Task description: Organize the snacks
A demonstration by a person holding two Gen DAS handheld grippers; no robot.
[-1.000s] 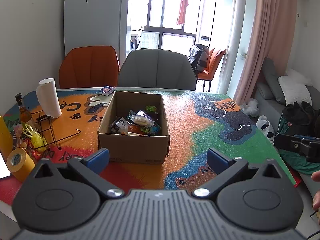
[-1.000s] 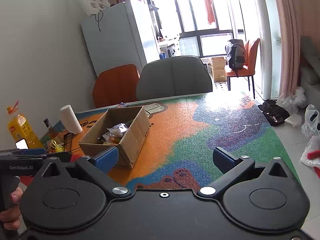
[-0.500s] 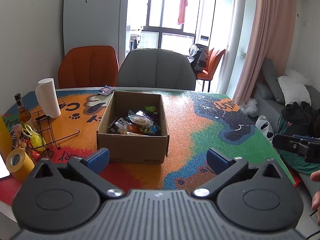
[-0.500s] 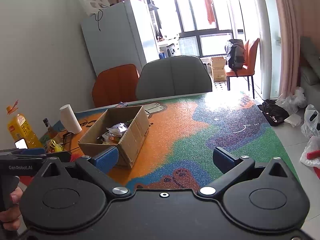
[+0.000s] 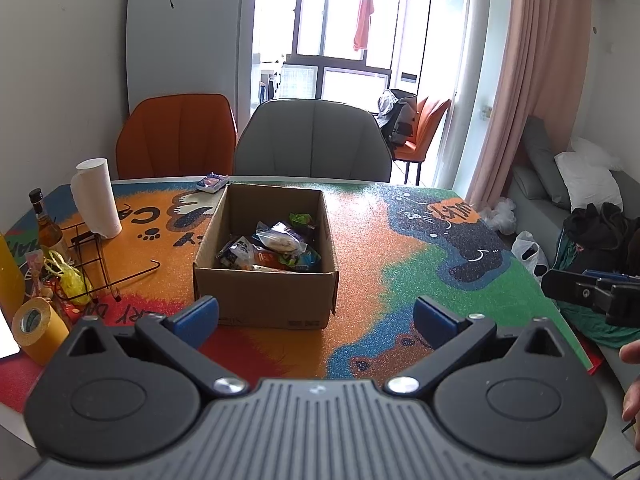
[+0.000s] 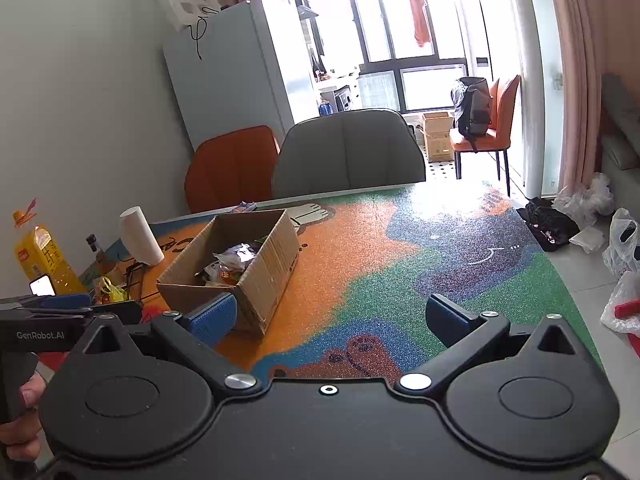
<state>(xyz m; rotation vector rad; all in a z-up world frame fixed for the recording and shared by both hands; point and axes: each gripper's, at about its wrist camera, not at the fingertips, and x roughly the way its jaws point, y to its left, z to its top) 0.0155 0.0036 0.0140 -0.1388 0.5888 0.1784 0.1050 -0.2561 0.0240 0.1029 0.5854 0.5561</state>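
An open cardboard box (image 5: 264, 300) stands on the colourful table mat and holds several snack packets (image 5: 276, 246). It also shows in the right wrist view (image 6: 264, 272), left of centre. One small snack packet (image 5: 213, 182) lies on the table behind the box. My left gripper (image 5: 316, 318) is open and empty, just in front of the box's near wall. My right gripper (image 6: 330, 316) is open and empty, over the mat to the right of the box. The right gripper's body shows at the right edge of the left wrist view (image 5: 592, 292).
A paper towel roll (image 5: 96, 198), a wire rack (image 5: 96, 264), a bottle (image 5: 48, 228), a yellow tape roll (image 5: 38, 330) and a yellow oil bottle (image 6: 42, 258) crowd the table's left end. An orange chair (image 5: 176, 136) and a grey chair (image 5: 312, 140) stand behind the table.
Both grippers have drifted very slightly; the box sits a touch lower and more to the left in both views. Both stay open and empty.
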